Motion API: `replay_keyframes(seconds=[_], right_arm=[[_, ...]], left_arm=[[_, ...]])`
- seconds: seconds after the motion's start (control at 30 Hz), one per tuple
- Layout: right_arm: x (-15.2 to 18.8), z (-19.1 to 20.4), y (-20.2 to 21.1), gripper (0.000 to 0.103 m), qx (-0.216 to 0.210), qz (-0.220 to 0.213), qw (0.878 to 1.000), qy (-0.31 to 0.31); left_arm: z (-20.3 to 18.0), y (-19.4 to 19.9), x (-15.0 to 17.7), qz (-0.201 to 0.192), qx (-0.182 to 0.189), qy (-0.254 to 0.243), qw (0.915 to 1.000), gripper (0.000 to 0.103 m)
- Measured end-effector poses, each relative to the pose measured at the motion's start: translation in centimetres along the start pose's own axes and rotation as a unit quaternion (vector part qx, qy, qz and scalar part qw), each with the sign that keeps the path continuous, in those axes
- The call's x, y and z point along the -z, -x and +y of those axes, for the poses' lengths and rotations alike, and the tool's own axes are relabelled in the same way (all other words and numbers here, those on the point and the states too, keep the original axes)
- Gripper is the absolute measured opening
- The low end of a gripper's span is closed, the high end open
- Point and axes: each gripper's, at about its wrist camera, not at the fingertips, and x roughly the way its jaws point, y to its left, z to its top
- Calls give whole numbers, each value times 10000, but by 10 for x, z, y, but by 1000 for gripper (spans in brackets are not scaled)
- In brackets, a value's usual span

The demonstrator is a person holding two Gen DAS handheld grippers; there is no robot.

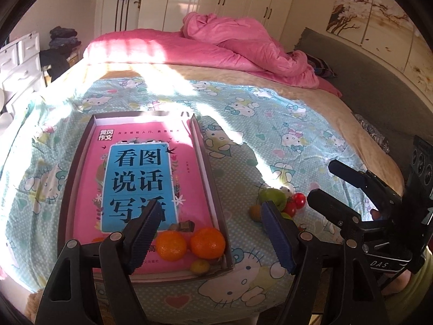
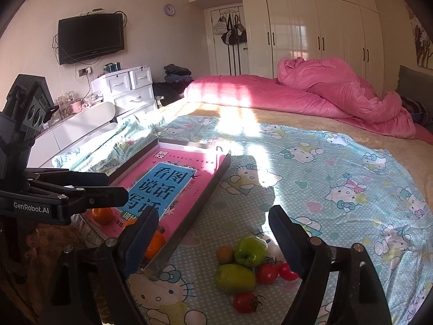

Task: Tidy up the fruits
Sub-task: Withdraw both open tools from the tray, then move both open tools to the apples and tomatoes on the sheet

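A shallow dark-rimmed tray [image 1: 209, 178] lies on the bed with a pink book [image 1: 140, 173] inside. Two oranges [image 1: 171, 245] and a small yellowish fruit [image 1: 199, 266] rest at its near end. My left gripper [image 1: 211, 207] hovers open above them, with nothing between its pads. To the right of the tray [image 2: 205, 200], loose fruit sits on the sheet: two green fruits [image 2: 250, 250], three tomatoes [image 2: 266, 273] and a small brownish fruit [image 2: 225, 254]. My right gripper [image 2: 213, 214] is open over that pile and holds nothing. It also shows in the left wrist view as the right gripper [image 1: 323, 182].
A cartoon-cat bedsheet [image 2: 338, 178] covers the bed. A crumpled pink duvet [image 2: 324, 89] lies at the far end. White drawers [image 2: 130, 89] and a low white cabinet [image 2: 81, 124] stand left of the bed. Wardrobes [image 2: 311, 32] line the back wall.
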Motion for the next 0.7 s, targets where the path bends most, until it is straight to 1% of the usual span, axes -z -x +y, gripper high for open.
replay_keyframes(seconds=[0.1,0.4,0.57,0.7], right_arm=[[0,-7,7,83,70,-78,9999,-87],[2,-24,26,83,241,-206,9990,-327],[6,-33,32,87,311,-169,9986,-405],[12,-37,35,87,365,-99,9982,-456]], left_arm=[[-9,-1,1,36,108,-16,9999,77],[-36,-5,3,100,195,-279,9994,77],[-48,-9,5,167,237,-387,9988,77],[-55,-12,7,219,258,-446,9984,77]])
